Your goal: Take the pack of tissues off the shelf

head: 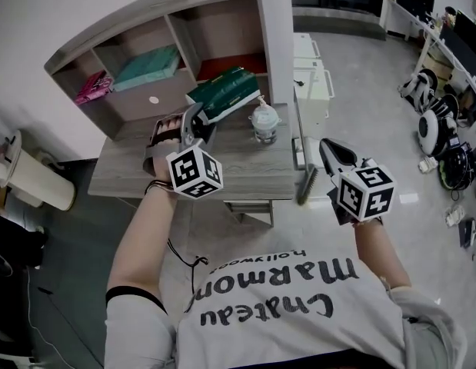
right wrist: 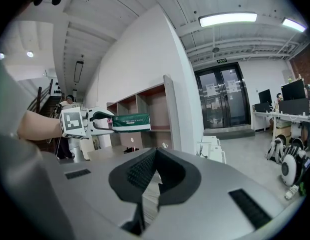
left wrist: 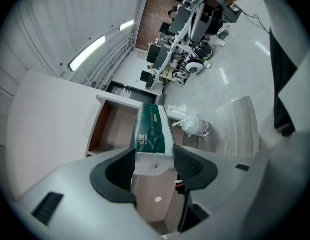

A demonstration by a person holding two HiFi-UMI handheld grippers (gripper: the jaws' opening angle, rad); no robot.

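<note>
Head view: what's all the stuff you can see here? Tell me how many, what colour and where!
pack of tissues: one, dark green, in the left gripper's jaws, held up in front of the shelf
shelf: one, grey and brown, at the desk's back
desk: one, grey wood, in front of the person
flat pack: one, teal, middle shelf compartment
small packet: one, pink, left compartment
pump bottle: one, clear, on the desk
left gripper: one, grey, shut on the pack of tissues
right gripper: one, grey, shut, empty, by the desk's right edge
</note>
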